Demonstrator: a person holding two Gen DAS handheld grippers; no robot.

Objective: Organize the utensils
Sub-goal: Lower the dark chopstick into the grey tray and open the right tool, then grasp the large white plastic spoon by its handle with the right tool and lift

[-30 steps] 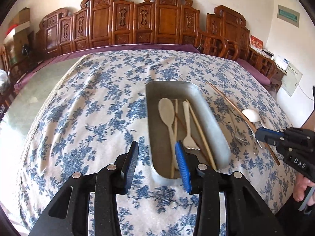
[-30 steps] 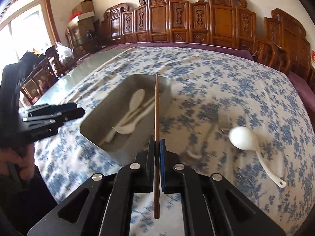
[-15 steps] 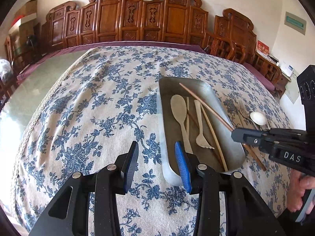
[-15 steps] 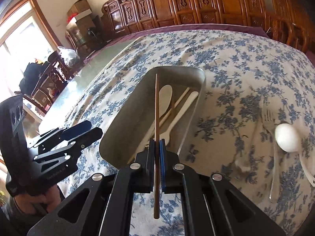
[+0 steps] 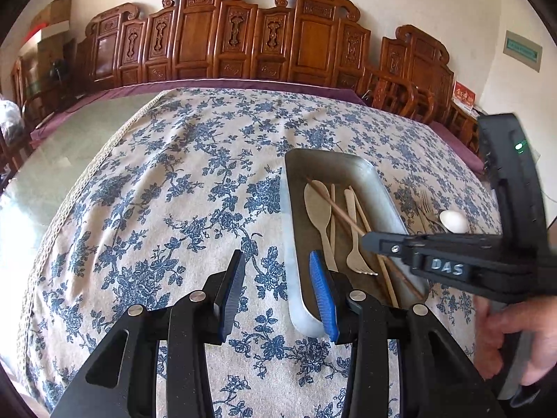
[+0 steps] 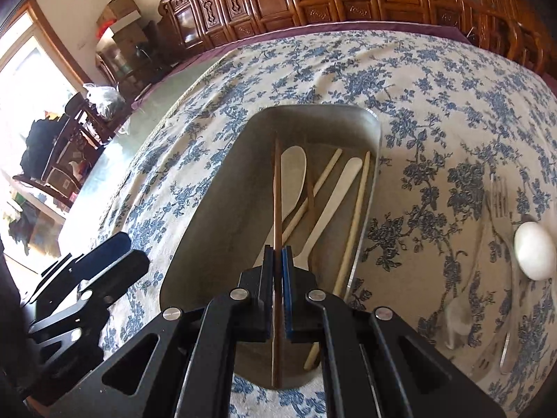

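The table [image 5: 146,230], under a blue-flowered cloth, carries a long metal tray [image 6: 216,209], and every place here is reckoned from that tray. The right tool [image 6: 277,268] hangs over the tray's near end, its jaws pinched tight on a dark brown chopstick [image 6: 277,188]; the left tool [image 5: 275,292] sits just beside the tray's near-left corner, jaws parted with nothing between them. Inside the tray lie a pale wooden spoon [image 6: 294,174], a pale fork [image 5: 355,240] and lighter chopsticks [image 6: 355,216], all running along the tray's length. Outside the tray, on its right side and a little apart from it, a white spoon [image 6: 534,250] and a metal fork [image 6: 501,202] lie on the cloth. The step in hand looks like placing the dark chopstick: it is held above the tray floor, its long axis roughly in line with the tray's long axis, its far tip pointing toward the tray's far end and over the wooden spoon's bowl, its near end sticking back past the jaws toward the tray's near rim. The next move probably calls for lowering it until it rests among the others, keeping it parallel to them, then opening the jaws. After that the white spoon and metal fork beside the tray appear to be what remains.
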